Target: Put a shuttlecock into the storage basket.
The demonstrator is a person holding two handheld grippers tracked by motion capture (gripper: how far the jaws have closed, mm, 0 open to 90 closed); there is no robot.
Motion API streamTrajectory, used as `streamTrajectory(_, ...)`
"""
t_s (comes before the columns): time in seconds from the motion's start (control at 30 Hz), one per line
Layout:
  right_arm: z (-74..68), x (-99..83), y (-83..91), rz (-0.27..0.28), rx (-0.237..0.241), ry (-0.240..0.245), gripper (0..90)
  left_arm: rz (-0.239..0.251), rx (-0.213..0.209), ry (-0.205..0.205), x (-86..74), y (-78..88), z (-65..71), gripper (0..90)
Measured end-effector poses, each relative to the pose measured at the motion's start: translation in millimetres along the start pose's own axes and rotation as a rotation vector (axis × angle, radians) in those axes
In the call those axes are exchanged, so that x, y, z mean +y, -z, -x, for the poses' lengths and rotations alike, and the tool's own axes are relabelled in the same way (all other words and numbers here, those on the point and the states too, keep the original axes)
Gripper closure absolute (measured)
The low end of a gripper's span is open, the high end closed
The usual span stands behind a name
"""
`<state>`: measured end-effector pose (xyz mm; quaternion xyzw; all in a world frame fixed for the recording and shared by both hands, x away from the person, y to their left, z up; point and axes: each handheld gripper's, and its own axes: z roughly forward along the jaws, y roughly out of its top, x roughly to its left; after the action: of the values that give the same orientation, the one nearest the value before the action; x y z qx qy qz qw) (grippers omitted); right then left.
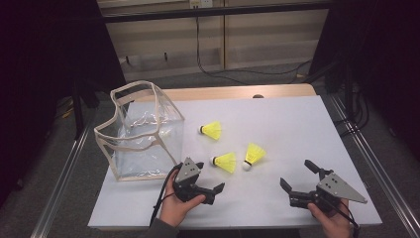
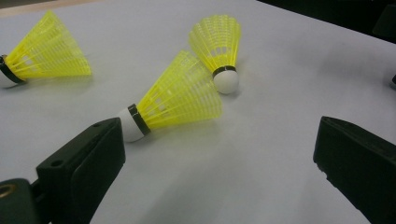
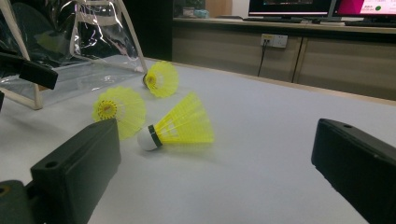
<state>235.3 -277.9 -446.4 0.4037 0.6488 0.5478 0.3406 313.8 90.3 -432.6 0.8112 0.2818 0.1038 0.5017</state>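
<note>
Three yellow shuttlecocks with white cork heads lie on the white table top: a far one [image 1: 212,130], a middle one [image 1: 225,162] and a right one [image 1: 253,155]. My left gripper [image 1: 209,176] stands open just left of and below the middle shuttlecock [image 2: 177,95], whose cork lies by the tip of the left jaw. The right shuttlecock [image 2: 217,44] and the far one [image 2: 46,49] lie beyond. My right gripper [image 1: 295,173] is open, empty, at the front right, pointing at the right shuttlecock [image 3: 184,122]. Behind it lie the middle [image 3: 116,108] and far [image 3: 161,78] shuttlecocks.
A clear plastic bag [image 1: 141,131] with beige trim stands open at the table's left [image 3: 93,42]. The white table top [image 1: 287,124] ends in metal rails on both sides. Cabinets and cables lie beyond the far edge.
</note>
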Motion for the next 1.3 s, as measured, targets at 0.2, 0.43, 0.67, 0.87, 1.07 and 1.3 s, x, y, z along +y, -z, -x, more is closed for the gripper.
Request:
streamTrajectory(0.2,-0.4,0.2,-1.0,0.002,0.004,0.003,1.0,-0.023,-0.006,0.002,2.6,-4.3,-0.5,2.3)
streamTrajectory(0.43,-0.2,0.4,-1.2,0.005,0.004,-0.001,1.0,-0.043,0.007,0.021,7.3,-8.3,-4.3,2.5)
streamTrajectory(0.67,-0.2,0.5,-1.3,0.006,0.006,0.0,1.0,-0.086,0.014,0.023,9.8,-15.5,-5.6,3.1)
streamTrajectory(0.87,-0.3,0.7,-1.1,0.006,0.006,0.001,1.0,-0.099,0.023,0.0,11.1,-19.5,-6.2,3.2)
streamTrajectory(1.07,-0.3,0.8,-1.1,0.008,0.011,0.003,0.9,-0.119,0.025,-0.001,13.5,-23.2,-7.2,3.2)
streamTrajectory(1.3,-0.8,1.1,-1.5,0.01,0.012,0.001,0.9,-0.148,0.038,0.005,16.1,-30.9,-9.7,3.5)
